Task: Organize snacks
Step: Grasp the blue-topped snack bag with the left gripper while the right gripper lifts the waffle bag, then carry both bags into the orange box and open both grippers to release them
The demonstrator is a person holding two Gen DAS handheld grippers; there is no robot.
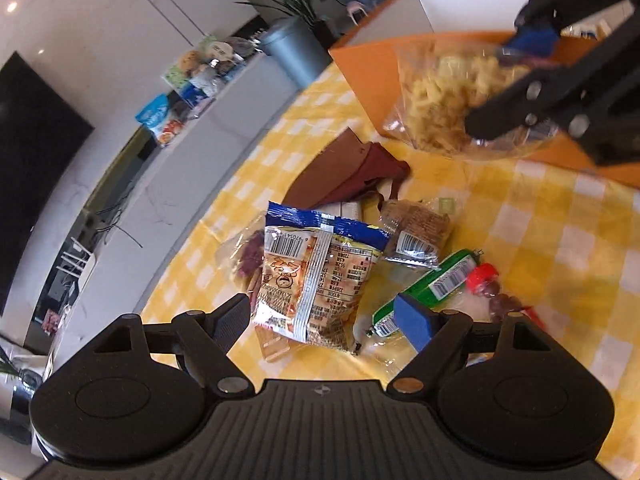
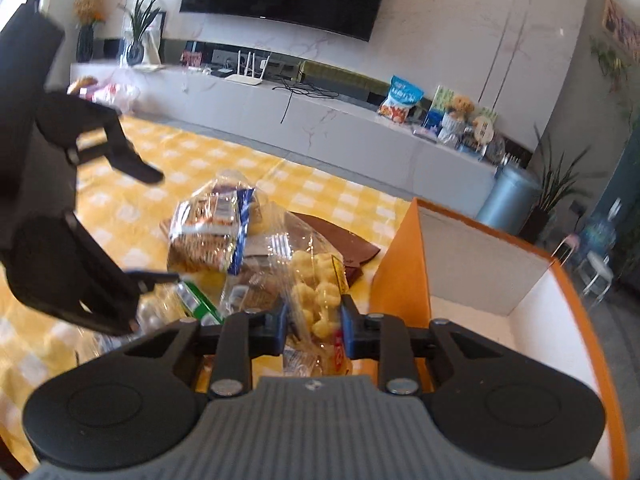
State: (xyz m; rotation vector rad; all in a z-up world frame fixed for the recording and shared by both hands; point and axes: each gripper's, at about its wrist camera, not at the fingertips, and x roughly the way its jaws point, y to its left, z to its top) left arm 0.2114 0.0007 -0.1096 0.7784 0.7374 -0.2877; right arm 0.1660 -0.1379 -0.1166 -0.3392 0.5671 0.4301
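My right gripper [image 2: 314, 322] is shut on a clear bag of yellow puffed snacks [image 2: 316, 284], held above the table beside the orange box [image 2: 394, 256]. In the left wrist view that same bag [image 1: 444, 96] hangs in front of the orange box [image 1: 360, 68], pinched by the right gripper [image 1: 520, 60]. My left gripper [image 1: 324, 316] stands open over a pile of snack packets on the yellow checked cloth. Just ahead of its fingers lies a blue-topped printed packet [image 1: 316, 272]. A brown biscuit pack [image 1: 416, 228], a green wrapped pack [image 1: 432, 284] and a red-capped bag [image 1: 492, 284] lie beside it.
A brown leather-like piece [image 1: 352, 172] lies between the pile and the box. The box has a white, open inside [image 2: 480, 276]. Beyond the table's edge run a long grey cabinet [image 2: 320, 120] with snack bags and toys, a grey bin [image 2: 508, 196] and potted plants.
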